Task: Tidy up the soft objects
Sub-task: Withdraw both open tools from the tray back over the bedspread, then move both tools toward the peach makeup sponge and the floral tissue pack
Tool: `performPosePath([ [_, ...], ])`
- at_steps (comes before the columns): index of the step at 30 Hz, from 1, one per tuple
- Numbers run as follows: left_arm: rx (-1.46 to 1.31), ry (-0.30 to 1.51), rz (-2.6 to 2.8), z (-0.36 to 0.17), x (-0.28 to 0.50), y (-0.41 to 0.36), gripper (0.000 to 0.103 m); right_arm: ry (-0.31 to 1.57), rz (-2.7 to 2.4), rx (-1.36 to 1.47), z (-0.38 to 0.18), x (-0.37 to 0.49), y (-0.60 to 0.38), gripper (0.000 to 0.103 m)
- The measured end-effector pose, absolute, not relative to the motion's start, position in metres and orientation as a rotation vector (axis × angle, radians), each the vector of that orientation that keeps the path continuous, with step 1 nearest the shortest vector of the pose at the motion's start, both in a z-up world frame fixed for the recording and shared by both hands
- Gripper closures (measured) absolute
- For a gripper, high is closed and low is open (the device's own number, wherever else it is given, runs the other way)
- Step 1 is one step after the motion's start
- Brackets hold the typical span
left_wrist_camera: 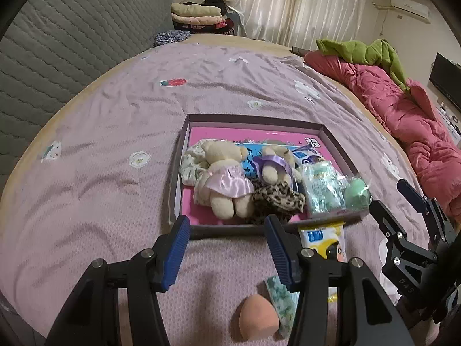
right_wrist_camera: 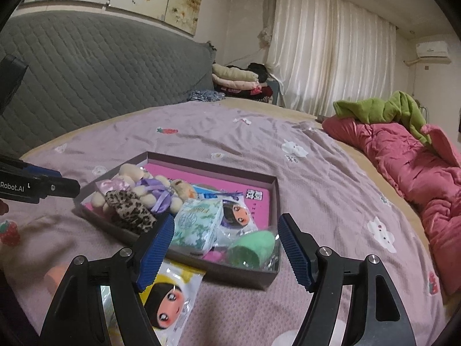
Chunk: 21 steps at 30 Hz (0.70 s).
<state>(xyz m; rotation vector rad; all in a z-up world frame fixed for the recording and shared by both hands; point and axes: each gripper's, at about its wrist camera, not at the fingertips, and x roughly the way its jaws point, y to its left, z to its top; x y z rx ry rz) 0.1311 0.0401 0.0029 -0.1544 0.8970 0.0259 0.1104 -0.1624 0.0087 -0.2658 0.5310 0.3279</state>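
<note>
Currently both grippers hover over bed, jaws spread wide, nothing held. Left gripper at near edge of shallow box. Box holds two teddy bears, leopard scrunchie, tissue pack, green sponge. Peach sponge on sheet, outside box. Right gripper over box corner; yellow cartoon packet just outside box.

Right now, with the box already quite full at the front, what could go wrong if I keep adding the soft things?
1. The green sponge in its clear wrap sits at the near corner of the box, against the low wall; another item pushed in there may tip it out.
2. The yellow tissue pack lies under the open right gripper; its smooth wrap may slip between the pads.
3. The orange sponge is round and may roll.
</note>
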Motion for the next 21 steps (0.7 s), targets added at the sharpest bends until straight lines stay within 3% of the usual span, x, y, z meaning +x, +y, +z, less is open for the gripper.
performPosePath([
  [21,-0.142,0.886,-0.025,0.022,0.081,0.030,0.049,0.559,0.295,-0.260,0.019,0.051,-0.157,0.028],
])
